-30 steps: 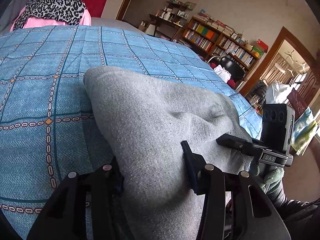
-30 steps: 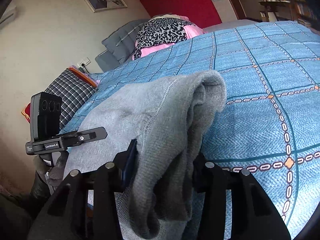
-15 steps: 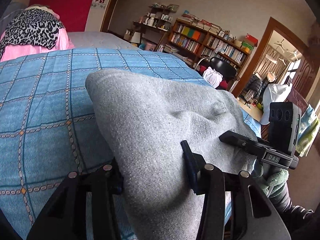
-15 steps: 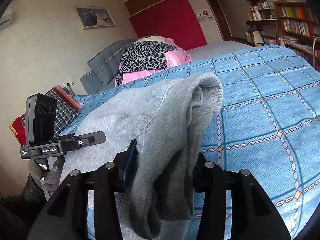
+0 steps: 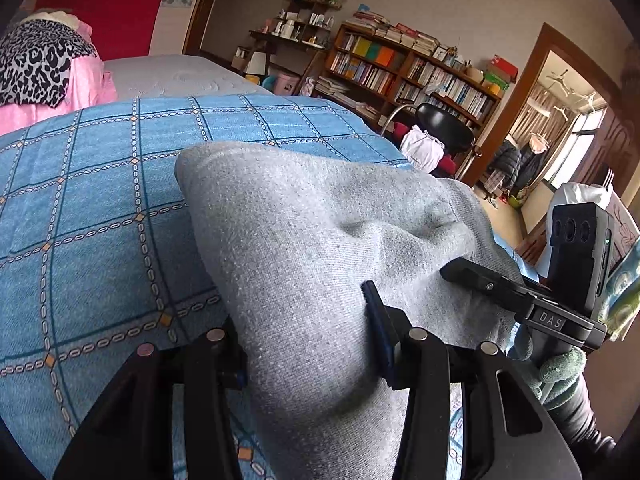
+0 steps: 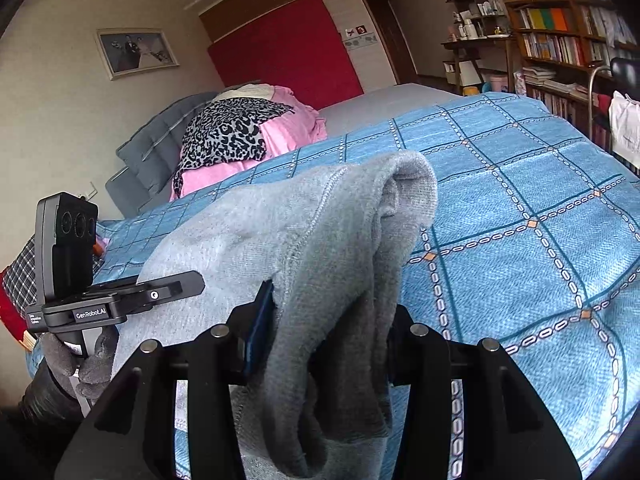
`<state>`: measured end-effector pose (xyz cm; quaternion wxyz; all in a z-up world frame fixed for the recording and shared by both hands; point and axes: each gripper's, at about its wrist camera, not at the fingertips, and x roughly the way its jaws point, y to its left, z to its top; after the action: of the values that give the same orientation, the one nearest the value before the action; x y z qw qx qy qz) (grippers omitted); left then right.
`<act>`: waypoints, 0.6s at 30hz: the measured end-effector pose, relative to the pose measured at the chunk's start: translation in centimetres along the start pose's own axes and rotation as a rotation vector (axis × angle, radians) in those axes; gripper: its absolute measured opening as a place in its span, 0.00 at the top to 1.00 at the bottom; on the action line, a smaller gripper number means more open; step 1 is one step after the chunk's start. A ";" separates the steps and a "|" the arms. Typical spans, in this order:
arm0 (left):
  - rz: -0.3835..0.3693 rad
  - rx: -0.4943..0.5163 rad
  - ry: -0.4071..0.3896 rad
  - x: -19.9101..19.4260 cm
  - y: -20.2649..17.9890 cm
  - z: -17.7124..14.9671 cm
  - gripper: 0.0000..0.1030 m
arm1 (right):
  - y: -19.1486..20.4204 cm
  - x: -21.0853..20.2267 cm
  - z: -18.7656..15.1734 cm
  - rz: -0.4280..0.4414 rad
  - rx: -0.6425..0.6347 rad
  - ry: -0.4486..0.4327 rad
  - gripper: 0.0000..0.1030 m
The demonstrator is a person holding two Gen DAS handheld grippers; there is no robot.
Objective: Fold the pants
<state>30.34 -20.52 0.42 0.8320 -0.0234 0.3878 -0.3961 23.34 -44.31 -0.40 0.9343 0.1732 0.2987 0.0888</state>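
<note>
Bed point(image 5: 100, 208) with a blue checked cover fills most of both views, pink bedding with a leopard-print cloth point(image 6: 228, 132) piled at its head end. Bookshelf point(image 5: 420, 72) along the far wall, red panel point(image 6: 288, 52) behind the bed.

Grey pants point(image 5: 320, 248) are lifted off the cover, draped between the two grippers and hanging over the near edge of the bed. Cloth forms a raised hump with a crease across it in the left wrist view; in the right wrist view a bunched, rolled end of the pants point(image 6: 352, 232) stands up and falls down between the fingers.

Left gripper point(image 5: 310, 344): tilted down toward the bed, jaws partly closed, clamped on a thick fold of the pants, blue pad point(image 5: 378, 332) pressing into the fabric on one side; the other pad is hidden behind cloth.

Right gripper point(image 6: 328, 344): also pitched down, jaws partly closed on the bunched pants, blue pad point(image 6: 260, 328) tight against the fabric, loose cloth hanging below the fingers.

Each gripper shows in the other's view, side by side at the near bed edge, both level with the cloth. A gloved left hand point(image 6: 80, 360) wraps the left handle from below; a gloved right hand point(image 5: 560, 372) grips the right handle likewise.
</note>
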 end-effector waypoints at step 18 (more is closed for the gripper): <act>0.025 0.053 0.087 10.9 1.4 0.8 0.39 | -7.1 6.0 -0.5 -0.137 0.055 0.121 0.48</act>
<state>35.94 -27.11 -6.35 0.8197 0.0209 0.4130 -0.3963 28.32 -49.10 -6.54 0.9134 0.1722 0.3678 0.0267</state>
